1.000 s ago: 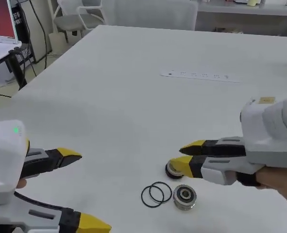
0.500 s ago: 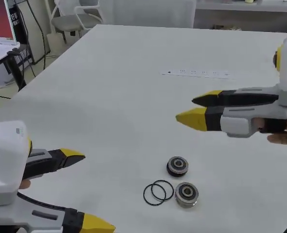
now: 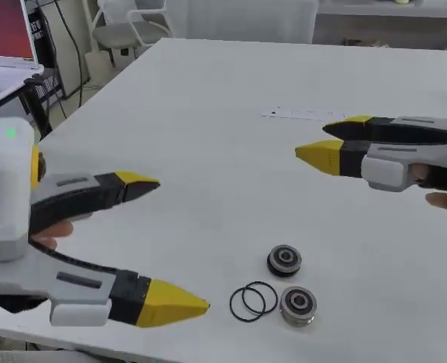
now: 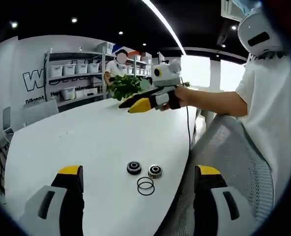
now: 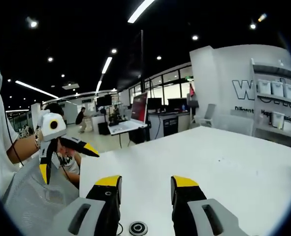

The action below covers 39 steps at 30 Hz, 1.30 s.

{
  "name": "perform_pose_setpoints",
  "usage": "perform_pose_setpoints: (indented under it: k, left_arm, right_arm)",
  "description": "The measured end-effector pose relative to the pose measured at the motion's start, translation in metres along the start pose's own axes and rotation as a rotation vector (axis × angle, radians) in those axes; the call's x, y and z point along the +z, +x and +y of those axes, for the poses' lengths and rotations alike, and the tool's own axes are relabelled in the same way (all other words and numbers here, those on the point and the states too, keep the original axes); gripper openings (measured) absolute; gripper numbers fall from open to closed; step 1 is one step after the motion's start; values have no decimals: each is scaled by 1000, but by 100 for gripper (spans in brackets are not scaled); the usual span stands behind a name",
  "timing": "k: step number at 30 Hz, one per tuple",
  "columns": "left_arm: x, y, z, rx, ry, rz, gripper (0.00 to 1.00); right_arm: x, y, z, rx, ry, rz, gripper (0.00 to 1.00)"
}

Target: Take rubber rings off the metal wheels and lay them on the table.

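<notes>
Rubber rings (image 3: 252, 300) beside wheels (image 3: 297, 305), near table (image 3: 208, 136) edge

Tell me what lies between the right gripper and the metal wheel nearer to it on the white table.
Nothing: in the head view, a bare stretch of white table separates the right gripper from the dark-rimmed metal wheel.
</notes>
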<state>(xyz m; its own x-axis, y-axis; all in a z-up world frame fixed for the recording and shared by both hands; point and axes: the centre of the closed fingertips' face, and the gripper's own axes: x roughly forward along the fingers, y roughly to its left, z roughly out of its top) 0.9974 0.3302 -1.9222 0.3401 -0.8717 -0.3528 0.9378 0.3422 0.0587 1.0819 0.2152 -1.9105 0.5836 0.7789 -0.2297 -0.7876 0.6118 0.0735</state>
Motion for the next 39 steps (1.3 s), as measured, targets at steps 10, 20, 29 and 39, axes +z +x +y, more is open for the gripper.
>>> perform_pose_setpoints:
  k: [10,20,29,39]
  left_arm:
    - [55,43,31,-41,166,-26,82]
    - [53,100,53,-27,220,-10,70]
    - [14,132,46,-41,206,40,62]
    - [-43,146,37,-34,188,133,56]
  right_arm:
    - [-52,1,-12,-28,-32,131,32]
    - [-119,11,-5,24,-27,329,31]
    - [-145,10,-2,47,5,393,30]
    - [-157,11,3,70,1,433,30]
